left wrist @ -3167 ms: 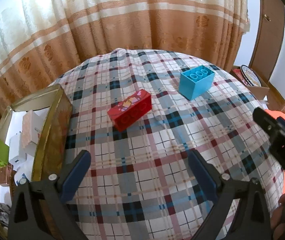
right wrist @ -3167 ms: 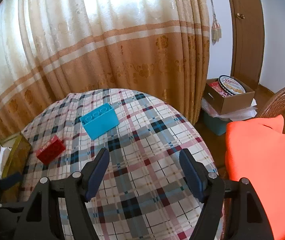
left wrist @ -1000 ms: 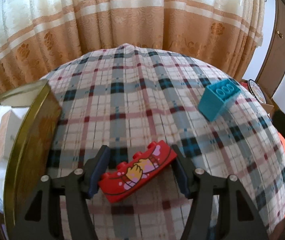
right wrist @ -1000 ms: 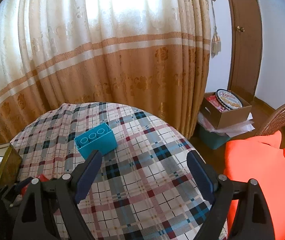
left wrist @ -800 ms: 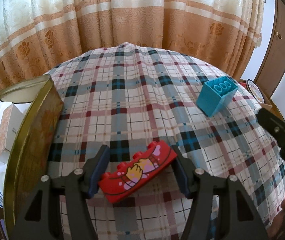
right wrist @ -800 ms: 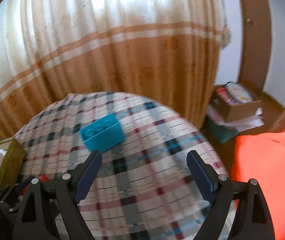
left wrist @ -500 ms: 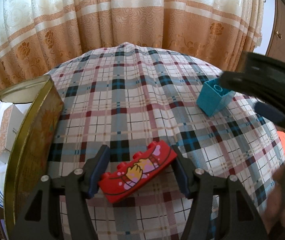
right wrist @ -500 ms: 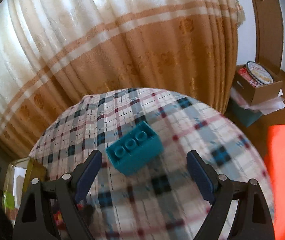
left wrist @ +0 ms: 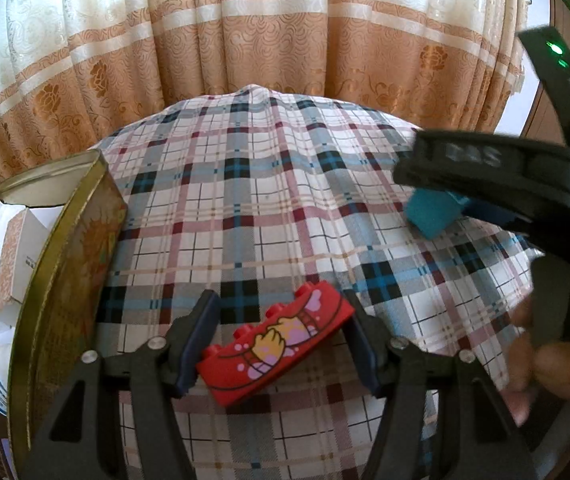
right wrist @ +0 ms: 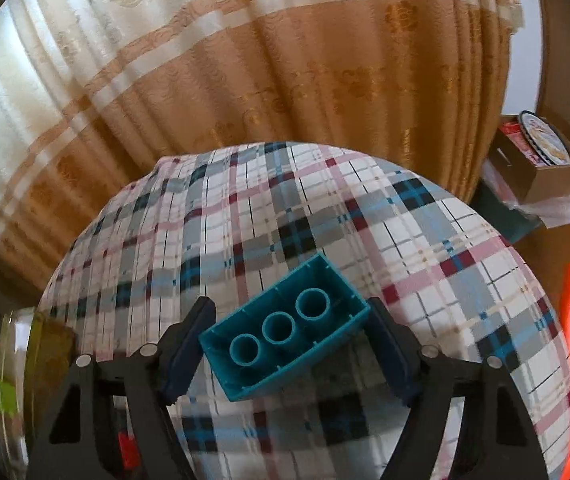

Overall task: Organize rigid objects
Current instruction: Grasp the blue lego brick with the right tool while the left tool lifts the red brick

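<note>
In the left wrist view, the left gripper (left wrist: 281,340) holds the red block (left wrist: 276,344) by its two ends, both pads pressed on it, above the checked tablecloth (left wrist: 245,208). To do this step well, the grip should stay firm and level, because the block sits skewed between the fingers. The gold tin (left wrist: 65,264) stands just beside it on the left, its tall wall the thing to clear. The right gripper (left wrist: 497,184) crosses the right side and hides most of the blue block (left wrist: 429,216).

In the right wrist view, the right gripper (right wrist: 291,344) is closing its jaws around the blue block (right wrist: 285,334), which lies hollow side up on the cloth (right wrist: 325,220). The pads look just at its ends; whether they press yet I cannot tell. Centring the block before squeezing would likely stop it twisting. A cardboard box (right wrist: 541,160) sits well apart, on the floor.
</note>
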A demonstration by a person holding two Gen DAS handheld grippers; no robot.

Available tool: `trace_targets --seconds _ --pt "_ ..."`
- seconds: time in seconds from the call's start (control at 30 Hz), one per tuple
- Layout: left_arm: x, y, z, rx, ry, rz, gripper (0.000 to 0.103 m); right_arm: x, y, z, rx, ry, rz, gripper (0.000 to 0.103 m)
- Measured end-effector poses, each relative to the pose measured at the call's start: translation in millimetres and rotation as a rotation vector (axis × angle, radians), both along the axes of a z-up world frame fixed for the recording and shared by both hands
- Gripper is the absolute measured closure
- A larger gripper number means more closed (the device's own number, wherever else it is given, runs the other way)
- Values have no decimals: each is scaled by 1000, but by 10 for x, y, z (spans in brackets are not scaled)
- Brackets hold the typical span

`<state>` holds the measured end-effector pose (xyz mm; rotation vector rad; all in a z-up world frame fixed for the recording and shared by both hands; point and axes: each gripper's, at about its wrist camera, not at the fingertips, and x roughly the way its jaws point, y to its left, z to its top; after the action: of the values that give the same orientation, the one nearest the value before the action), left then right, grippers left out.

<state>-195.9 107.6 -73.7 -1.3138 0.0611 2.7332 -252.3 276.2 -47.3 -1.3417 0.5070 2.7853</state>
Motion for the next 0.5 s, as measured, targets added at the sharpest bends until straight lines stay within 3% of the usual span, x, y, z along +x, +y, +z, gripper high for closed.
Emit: trace_targets --seconds 0.13,0.33,0.5 --pt "2 3 1 0 0 0 41 173 77 17 -44 -22 71 26" --pt "-1 -1 7 0 0 0 41 510 -25 5 59 -53 174 26" --pt "19 -10 4 -10 1 14 42 745 20 1 51 -39 115 26"
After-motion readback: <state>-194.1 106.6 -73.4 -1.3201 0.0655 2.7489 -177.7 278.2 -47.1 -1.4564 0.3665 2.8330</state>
